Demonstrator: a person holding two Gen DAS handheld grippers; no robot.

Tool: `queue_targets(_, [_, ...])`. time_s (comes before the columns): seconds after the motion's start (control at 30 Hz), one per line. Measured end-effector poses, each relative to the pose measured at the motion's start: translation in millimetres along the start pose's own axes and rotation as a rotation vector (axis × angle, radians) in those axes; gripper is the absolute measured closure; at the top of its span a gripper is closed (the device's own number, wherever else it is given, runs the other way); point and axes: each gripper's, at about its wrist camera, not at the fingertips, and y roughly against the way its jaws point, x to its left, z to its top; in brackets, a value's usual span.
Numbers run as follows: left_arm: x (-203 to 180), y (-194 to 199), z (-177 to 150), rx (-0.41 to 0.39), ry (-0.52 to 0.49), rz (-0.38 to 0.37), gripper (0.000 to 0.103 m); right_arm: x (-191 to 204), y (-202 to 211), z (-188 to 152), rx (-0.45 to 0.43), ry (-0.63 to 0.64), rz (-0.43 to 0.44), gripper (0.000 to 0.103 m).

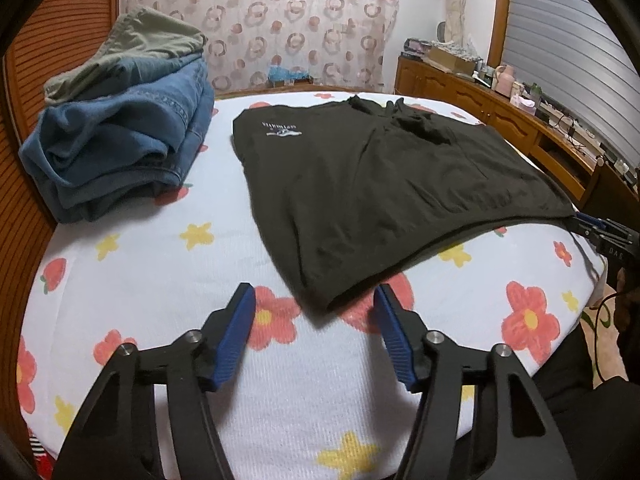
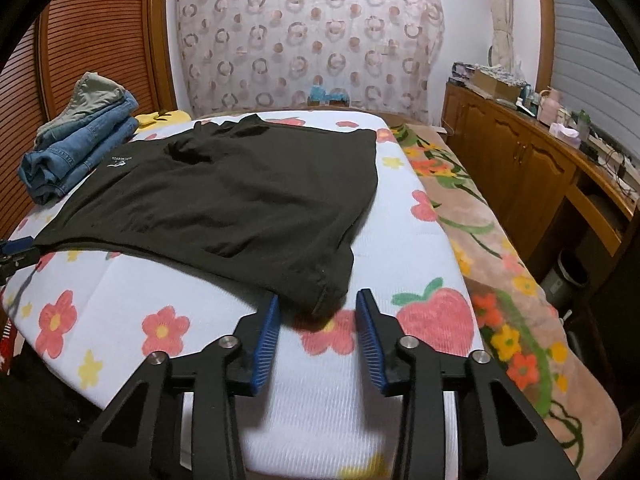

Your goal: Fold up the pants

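One pair of dark olive-black cotton pants (image 1: 372, 184) lay spread flat on the white bed sheet printed with red and yellow flowers (image 1: 168, 264), a small white logo near its far left corner. In the left wrist view the garment filled the area from twelve to three o'clock of the sheet's middle, and its nearest corner pointed down toward six o'clock.

The left gripper (image 1: 316, 300) had two black arms with blue ribbed pads, and its jaws stood spread apart. The near corner of the pants lay between the two fingertips, but neither pad pressed on the cloth.

The right gripper (image 2: 316, 306) was of the same build, its jaws narrower yet still parted. Another near corner of the pants drooped between its blue pads (image 2: 270, 320); whether the left pad touched the cloth could not be told. In the left wrist view this gripper appeared at three o'clock, at the garment's edge.

At ten o'clock sat one stack of folded clothes (image 1: 120, 136): two blue denim pieces could be counted, with one grey-green piece on top. One patterned curtain with ring motifs (image 2: 312, 40) hung at twelve o'clock, and one long wooden cabinet (image 2: 532, 184) ran along the two o'clock side.
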Motion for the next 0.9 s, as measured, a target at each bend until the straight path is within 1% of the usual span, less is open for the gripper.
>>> queue_targets(0.03, [0.5,-0.1,0.3,-0.001,0.001,0.0,0.049,-0.7,0.4,-1.5,-0.004,0.002,0.001,0.069])
queue_targets(0.07, [1.4,0.2,0.7,-0.003,0.003,-0.001,0.051,-0.9,1.7,-3.3,-0.001,0.005,0.005,0.074])
queue_targets(0.1, [2.0,0.3,0.9,-0.005,0.004,-0.004,0.056,-1.1,3.2,-5.4,-0.002,0.008,0.01,0.076])
queue_targets(0.17, [2.7,0.4,1.2,-0.009,0.004,-0.009,0.063,-3.0,3.6,-9.0,-0.009,0.013,0.014,0.084])
queue_targets(0.23, [2.2,1.5,1.3,-0.013,-0.002,-0.015,0.071,-5.1,3.4,-9.7,-0.019,0.012,0.011,0.086])
queue_targets(0.27, [0.9,1.8,1.6,-0.013,-0.008,-0.021,0.074,-9.4,-1.3,-6.7,-0.02,0.013,0.011,0.089])
queue_targets(0.33, [-0.6,2.1,2.3,-0.017,-0.014,-0.028,0.081,-16.5,-7.1,-5.7,-0.026,0.011,0.017,0.091])
queue_targets(0.53, [-1.1,9.2,6.3,-0.041,-0.013,-0.038,0.087,-29.2,-16.2,9.6,-0.05,0.015,0.041,0.098])
queue_targets(0.63, [-0.6,14.0,8.9,-0.053,-0.013,-0.043,0.089,-31.9,-12.1,10.9,-0.061,0.011,0.051,0.098])
queue_targets(0.9, [-3.8,22.4,12.7,-0.077,-0.017,-0.057,0.09,-35.5,-0.5,6.9,-0.069,0.03,0.057,0.098])
